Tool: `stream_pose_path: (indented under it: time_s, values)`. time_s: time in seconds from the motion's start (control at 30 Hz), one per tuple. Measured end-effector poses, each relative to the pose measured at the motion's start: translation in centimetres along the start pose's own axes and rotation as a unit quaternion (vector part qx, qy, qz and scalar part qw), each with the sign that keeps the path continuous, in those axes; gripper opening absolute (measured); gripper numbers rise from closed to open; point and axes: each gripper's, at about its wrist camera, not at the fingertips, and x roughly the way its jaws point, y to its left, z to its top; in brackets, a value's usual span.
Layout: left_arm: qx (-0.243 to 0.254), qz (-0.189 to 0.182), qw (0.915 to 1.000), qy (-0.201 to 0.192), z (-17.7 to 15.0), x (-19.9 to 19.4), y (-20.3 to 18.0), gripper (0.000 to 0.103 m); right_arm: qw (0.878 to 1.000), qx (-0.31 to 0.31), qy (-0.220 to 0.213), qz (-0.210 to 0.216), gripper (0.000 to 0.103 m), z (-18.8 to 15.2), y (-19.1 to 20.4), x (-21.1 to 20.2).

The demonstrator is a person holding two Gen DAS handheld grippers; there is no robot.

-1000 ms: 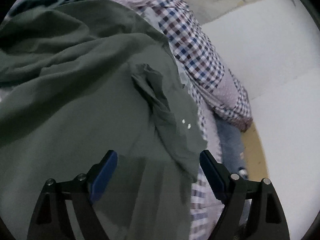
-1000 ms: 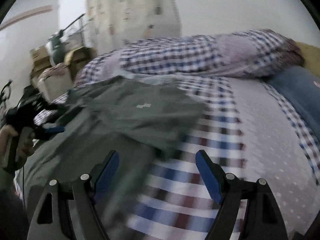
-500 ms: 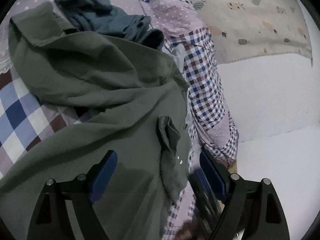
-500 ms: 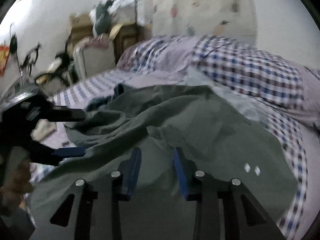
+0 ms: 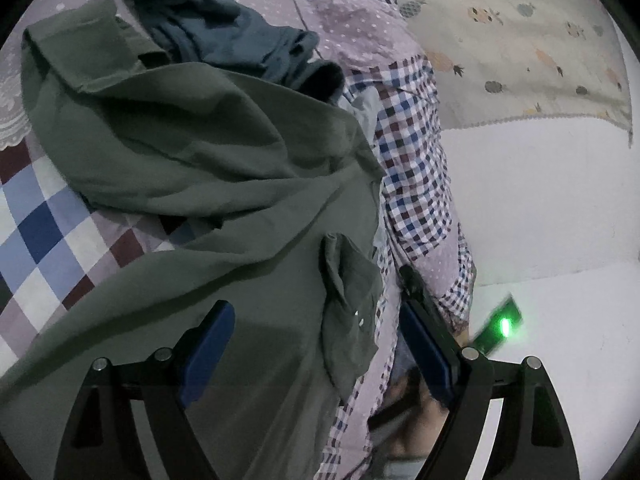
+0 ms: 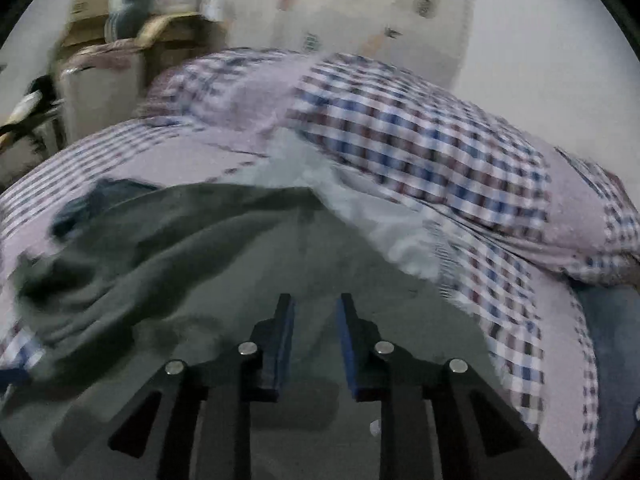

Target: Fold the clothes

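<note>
On checked bedding (image 5: 36,232), unlabelled green garment (image 5: 224,148).

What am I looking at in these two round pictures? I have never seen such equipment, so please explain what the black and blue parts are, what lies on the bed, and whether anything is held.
No robot is here. A person holds one hand-held tool in each hand, and each tool carries a wide-angle camera looking forward along its two fingers, so each picture is round. One picture comes from the left tool. Its blue pads stand wide apart, open, above a crumpled green garment. Behind that lies a dark blue garment, all on a checked bedcover. At the lower right, part of the other tool shows, with a green light. The other picture comes from the right tool. Its pads are nearly together with the green garment between them; the picture is blurred, so a firm grip is likely, not certain.
</note>
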Motion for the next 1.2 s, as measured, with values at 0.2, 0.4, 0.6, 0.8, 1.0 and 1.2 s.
stream_pose_path:
  time_s: [0.2, 0.4, 0.6, 0.8, 1.0, 1.2]
  values:
    - [-0.012, 0.0, 0.9999, -0.005, 0.1, -0.5, 0.5, 0.087, 0.986, -0.14, 0.016, 0.087, 0.024, -4.1, 6.8, -0.7]
    - [-0.008, 0.003, 0.9999, -0.007, 0.2, -0.3, 0.5, 0.087, 0.987, -0.146, 0.047, 0.055, 0.021, -4.6, 7.8, 2.9]
    - [-0.012, 0.002, 0.9999, -0.008, 0.5, -0.3, 0.7, 0.087, 0.988, -0.091, 0.001, 0.128, 0.001, -2.7, 4.2, -2.4]
    - [0.002, 0.004, 1.0, -0.002, 0.2, -0.3, 0.3, 0.087, 0.975, -0.005, -0.061, 0.213, 0.001, -2.0, -3.6, -9.0]
    - [0.019, 0.016, 0.9997, 0.005, -0.5, 0.4, -0.3, 0.087, 0.997, 0.068, 0.001, 0.045, 0.015, -1.0, -9.3, -4.7]
    - [0.021, 0.024, 0.9994, 0.012, -0.8, 0.9, -0.3, 0.087, 0.998, 0.021, -0.013, 0.055, 0.046, -2.7, -4.4, -5.7]
